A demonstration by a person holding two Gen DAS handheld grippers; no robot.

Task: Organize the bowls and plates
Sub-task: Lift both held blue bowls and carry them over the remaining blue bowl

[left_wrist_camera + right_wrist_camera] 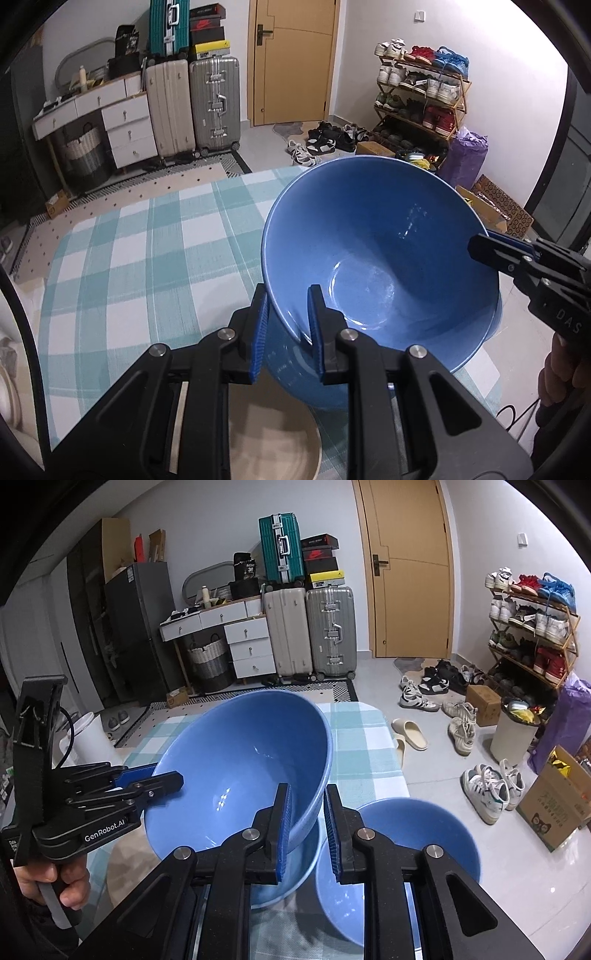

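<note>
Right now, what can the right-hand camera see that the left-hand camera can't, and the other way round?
Only the right wrist view shows a second blue bowl resting lower right, pale slippers on the floor, and a dark fridge. Only the left wrist view shows a beige plate under its gripper. Both show the big blue bowl, tilted and held off the checked tablecloth by the left gripper and right gripper, each clamped on the rim at opposite sides, plus suitcases, door and shoe rack.
</note>
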